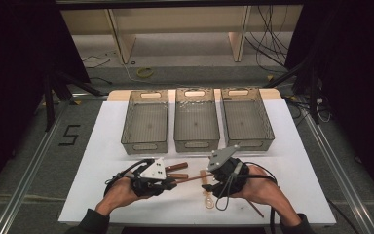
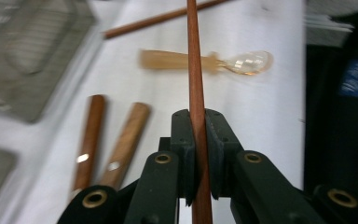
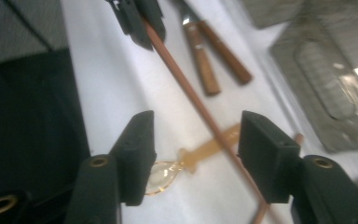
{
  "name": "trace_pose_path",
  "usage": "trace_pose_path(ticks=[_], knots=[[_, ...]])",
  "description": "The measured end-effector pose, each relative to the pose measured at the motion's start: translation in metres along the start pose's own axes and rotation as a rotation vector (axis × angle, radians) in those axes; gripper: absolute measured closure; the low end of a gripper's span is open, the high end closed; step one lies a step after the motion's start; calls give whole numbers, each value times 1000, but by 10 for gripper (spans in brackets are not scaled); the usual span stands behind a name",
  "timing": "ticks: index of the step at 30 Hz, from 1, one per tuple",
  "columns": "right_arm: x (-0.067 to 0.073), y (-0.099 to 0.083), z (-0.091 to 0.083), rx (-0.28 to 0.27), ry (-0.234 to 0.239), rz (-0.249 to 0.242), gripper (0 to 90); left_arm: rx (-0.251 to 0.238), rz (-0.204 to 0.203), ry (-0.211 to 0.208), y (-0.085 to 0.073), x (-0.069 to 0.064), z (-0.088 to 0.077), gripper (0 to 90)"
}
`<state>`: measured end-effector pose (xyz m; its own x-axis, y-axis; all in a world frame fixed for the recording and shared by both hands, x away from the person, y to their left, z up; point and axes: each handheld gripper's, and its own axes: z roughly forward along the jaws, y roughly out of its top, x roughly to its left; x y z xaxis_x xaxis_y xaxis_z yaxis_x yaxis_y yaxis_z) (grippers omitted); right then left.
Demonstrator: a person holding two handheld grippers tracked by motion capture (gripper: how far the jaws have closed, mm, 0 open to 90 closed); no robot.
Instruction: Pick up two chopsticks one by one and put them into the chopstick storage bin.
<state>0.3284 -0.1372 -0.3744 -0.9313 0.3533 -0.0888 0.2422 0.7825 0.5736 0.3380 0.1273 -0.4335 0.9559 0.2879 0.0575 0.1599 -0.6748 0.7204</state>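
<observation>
While left gripper (image 2: 196,154) clamps chopstick (image 2: 195,70) | right gripper (image 3: 193,154) parted, raised

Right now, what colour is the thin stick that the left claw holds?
Reddish brown. The stick shows best in the left gripper view, clamped in the left claw.

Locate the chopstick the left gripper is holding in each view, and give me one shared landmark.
High view: chopstick lies centre front, between both grippers.
Left gripper view: runs up the middle, clamped in the jaws.
Right gripper view: diagonal from upper left to lower right.
Landmark: amber plastic spoon.
</observation>
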Motion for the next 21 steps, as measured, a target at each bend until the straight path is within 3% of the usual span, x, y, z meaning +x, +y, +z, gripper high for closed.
trace_pose_path(ticks=[1,2,3,4,5,7,9,11,14,21], knots=[[-2,-3,-3,-11,-7,21,431,-26,-47,43,-1,6,-6,826],[-2,-3,-3,-11,-7,21,431,-26,-47,43,-1,6,-6,827],[-4,-6,-4,-19,-18,48,423,-36,-70,61,-2,9,-9,827],[-8,-14,-6,-25,-30,88,401,-58,-115,110,-3,14,-15,827],[-9,-18,-6,-30,-37,109,396,-58,-115,110,-3,14,-15,827],[-12,-25,-5,-29,-54,147,366,-91,-186,165,-5,23,-22,827],[-14,-29,-5,-34,-63,163,363,-94,-203,188,-6,26,-24,827],[-19,-39,-4,-23,-82,225,347,-112,-255,234,-8,34,-31,827],[-22,-49,-2,-18,-92,262,329,-116,-281,264,-10,40,-35,827],[-28,-67,8,29,-90,314,315,-122,-371,355,-20,66,-47,827]])
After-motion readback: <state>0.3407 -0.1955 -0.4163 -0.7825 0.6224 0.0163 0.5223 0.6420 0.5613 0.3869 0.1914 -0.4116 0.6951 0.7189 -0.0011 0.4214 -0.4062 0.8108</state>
